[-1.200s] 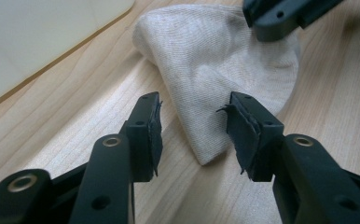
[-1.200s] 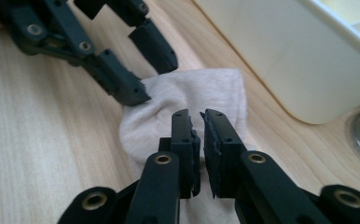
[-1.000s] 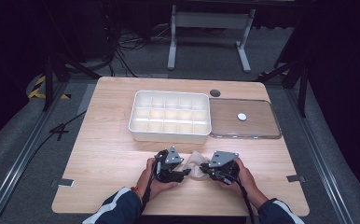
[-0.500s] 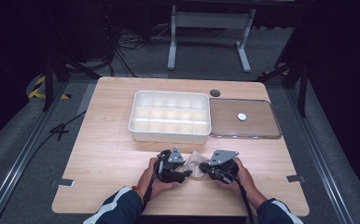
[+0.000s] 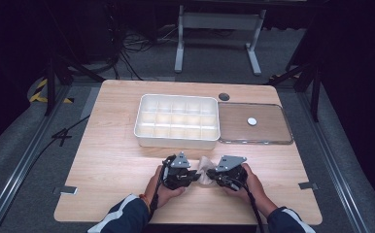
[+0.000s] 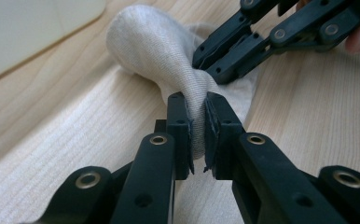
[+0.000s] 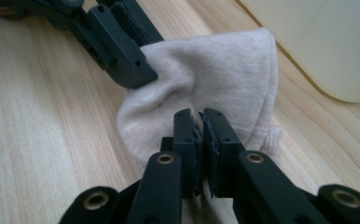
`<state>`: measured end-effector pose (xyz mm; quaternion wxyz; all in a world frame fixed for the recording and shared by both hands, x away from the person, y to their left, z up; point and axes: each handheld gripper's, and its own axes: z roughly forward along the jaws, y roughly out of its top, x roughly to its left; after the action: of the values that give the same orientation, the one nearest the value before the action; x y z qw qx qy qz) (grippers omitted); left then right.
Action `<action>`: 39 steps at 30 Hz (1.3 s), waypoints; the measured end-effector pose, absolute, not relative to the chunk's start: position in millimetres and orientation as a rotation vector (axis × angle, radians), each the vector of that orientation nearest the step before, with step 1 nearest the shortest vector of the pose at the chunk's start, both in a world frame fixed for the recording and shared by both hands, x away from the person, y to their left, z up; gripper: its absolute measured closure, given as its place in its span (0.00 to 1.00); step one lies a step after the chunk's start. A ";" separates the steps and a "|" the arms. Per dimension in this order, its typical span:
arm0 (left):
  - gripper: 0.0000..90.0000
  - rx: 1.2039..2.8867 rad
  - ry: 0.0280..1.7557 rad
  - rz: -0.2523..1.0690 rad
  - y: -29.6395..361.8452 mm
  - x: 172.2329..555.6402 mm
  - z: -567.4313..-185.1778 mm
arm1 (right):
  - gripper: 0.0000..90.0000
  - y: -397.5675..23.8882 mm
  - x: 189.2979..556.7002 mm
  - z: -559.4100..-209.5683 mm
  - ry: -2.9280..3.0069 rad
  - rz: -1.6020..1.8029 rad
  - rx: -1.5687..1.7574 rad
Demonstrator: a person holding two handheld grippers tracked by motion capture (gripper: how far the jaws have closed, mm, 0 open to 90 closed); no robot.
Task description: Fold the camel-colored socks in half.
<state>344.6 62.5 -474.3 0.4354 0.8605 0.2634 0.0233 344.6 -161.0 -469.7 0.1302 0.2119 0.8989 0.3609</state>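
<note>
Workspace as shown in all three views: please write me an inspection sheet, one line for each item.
Surface: light wooden table, tape marks at both side edges.
Job's things: beige knitted cloth, bunched between both tools, lying on the table.
Clutter: white compartment tray, nothing seen inside; clear lid beside it with a small white disc; dark round spot near the far edge.
Grippers: left tool has just closed on the cloth; right tool shut on the cloth.
Cables: one trails from each tool; more on the floor behind.
Surroundings: dark room, grey metal stand, floor rails.
</note>
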 end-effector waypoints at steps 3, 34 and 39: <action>0.90 2.104 0.657 0.070 64.5 344.2 -470.9 | 0.93 -157.7 345.3 -469.0 2.615 1.039 0.612; 0.91 2.074 0.648 0.112 63.6 343.6 -463.4 | 0.70 -177.0 347.4 -455.7 2.580 1.050 0.682; 0.90 2.081 0.637 0.126 60.8 342.4 -462.7 | 0.69 -175.8 350.7 -464.1 2.609 1.003 0.717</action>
<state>342.4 60.8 -462.7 0.4627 0.8463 0.2590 0.0513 350.7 -175.8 -464.1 0.1276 0.2463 0.8968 0.3447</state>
